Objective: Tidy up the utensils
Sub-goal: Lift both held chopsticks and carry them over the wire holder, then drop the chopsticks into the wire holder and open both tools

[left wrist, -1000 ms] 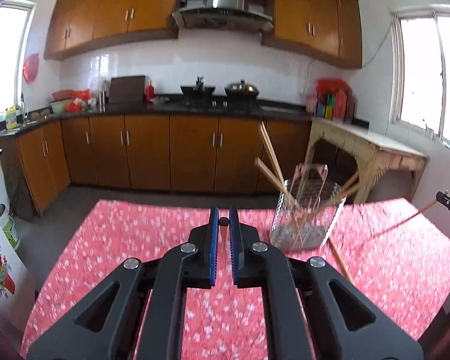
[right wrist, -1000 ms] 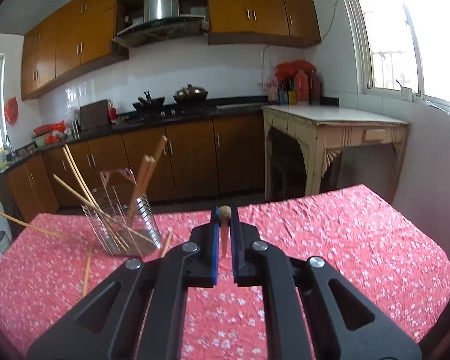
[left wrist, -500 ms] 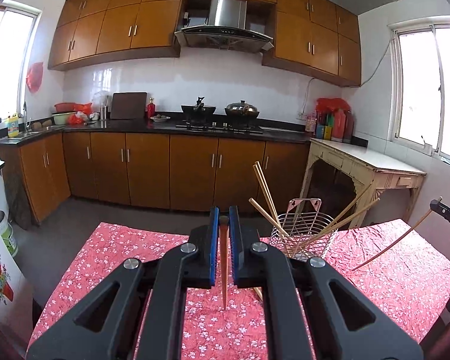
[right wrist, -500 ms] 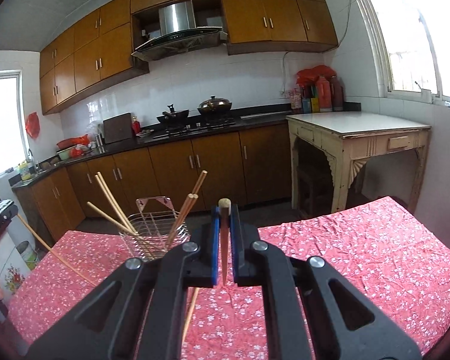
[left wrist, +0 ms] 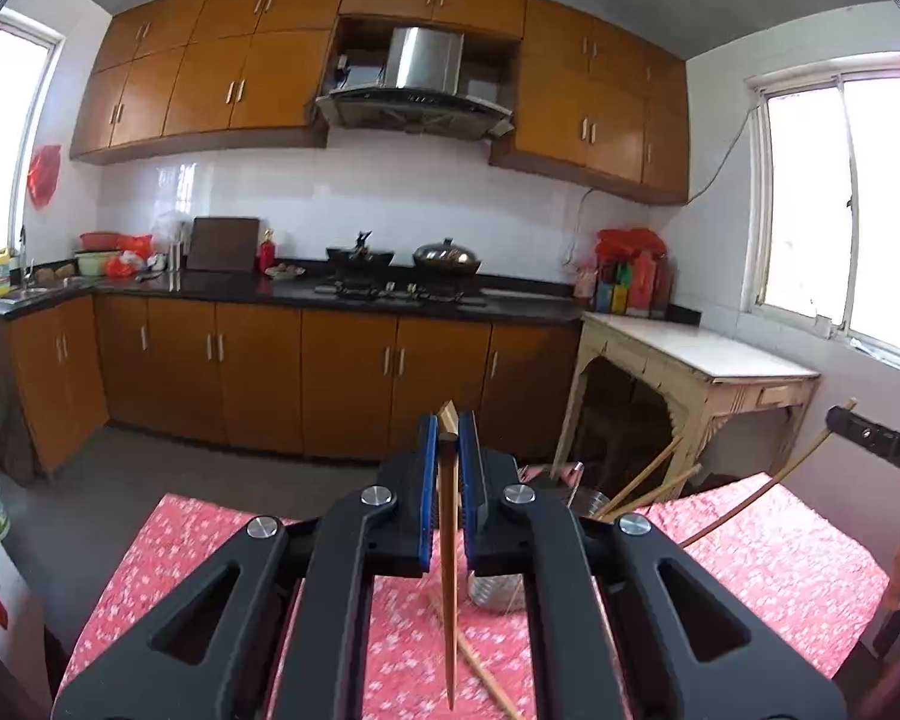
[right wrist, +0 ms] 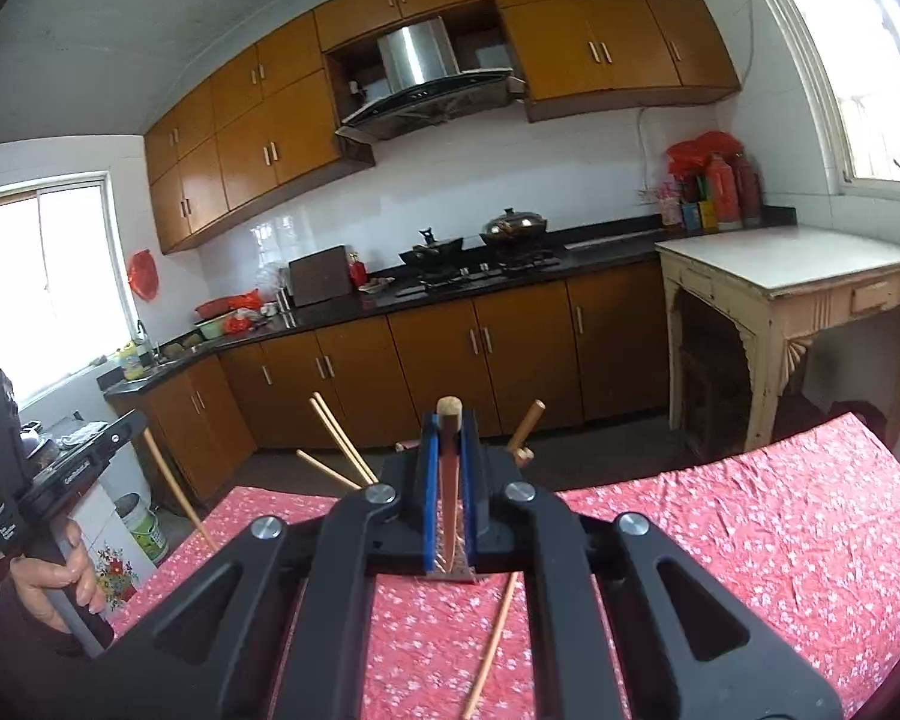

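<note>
My left gripper (left wrist: 448,438) is shut on a wooden chopstick (left wrist: 447,570) that hangs down toward the red flowered tablecloth (left wrist: 768,564). My right gripper (right wrist: 448,438) is shut on another chopstick (right wrist: 448,504), held upright. The wire utensil holder (left wrist: 498,591) stands on the table, mostly hidden behind my left gripper's fingers; several chopsticks (left wrist: 648,480) stick out of it. In the right wrist view their ends (right wrist: 342,447) rise behind my gripper. Loose chopsticks lie on the cloth (left wrist: 480,669) (right wrist: 491,648).
The other hand-held gripper shows at the edge of each view (left wrist: 876,441) (right wrist: 36,468). Brown kitchen cabinets (left wrist: 330,372) and a stove counter lie beyond the table. A pale side table (right wrist: 798,288) stands at the right wall.
Both grippers have risen with their chopsticks and tilted upward. The holder has dropped low in both views and is now largely hidden behind the fingers.
</note>
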Demonstrator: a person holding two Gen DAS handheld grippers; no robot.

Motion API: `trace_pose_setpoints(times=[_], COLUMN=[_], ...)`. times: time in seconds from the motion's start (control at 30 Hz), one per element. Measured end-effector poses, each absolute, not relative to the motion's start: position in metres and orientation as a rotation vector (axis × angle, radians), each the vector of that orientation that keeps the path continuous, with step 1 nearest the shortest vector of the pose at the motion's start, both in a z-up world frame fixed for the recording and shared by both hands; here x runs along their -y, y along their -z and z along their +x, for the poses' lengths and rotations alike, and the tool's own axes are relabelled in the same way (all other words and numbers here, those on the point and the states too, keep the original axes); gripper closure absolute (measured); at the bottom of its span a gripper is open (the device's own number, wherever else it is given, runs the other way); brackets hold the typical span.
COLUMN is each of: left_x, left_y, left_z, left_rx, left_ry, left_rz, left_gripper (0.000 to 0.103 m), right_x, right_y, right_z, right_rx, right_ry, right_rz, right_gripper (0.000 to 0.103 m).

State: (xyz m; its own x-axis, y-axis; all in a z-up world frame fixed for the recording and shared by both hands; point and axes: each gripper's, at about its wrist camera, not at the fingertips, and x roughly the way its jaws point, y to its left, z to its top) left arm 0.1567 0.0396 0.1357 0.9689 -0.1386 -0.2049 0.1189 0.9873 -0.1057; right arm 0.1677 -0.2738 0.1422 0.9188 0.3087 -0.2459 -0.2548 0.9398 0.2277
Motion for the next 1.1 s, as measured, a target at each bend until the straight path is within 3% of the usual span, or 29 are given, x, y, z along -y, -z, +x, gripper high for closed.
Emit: trace_pose_setpoints(times=[0.5,0.73,1.1], left_x=[0.009,0.023,0.019], left_y=[-0.196,-0.180,-0.132], left_z=[0.214,0.257,0.306], left_rx=[-0.054,-0.052,-0.237], left_ry=[0.121,0.078,0.044], left_rz=[-0.145,-0.150,-0.164], left_gripper=[0.096,0.096,0.095], right_x=[0.241,0.240,0.237], right_y=[-0.182,-0.159,-0.113], right_z=[0.243,0.281,0.335], right_rx=[-0.244,-0.314,-0.466], right_ry=[-0.254,-0.257,-0.246], right_rz=[0.161,0.160,0.171], right_gripper=[0.095,0.095,0.094])
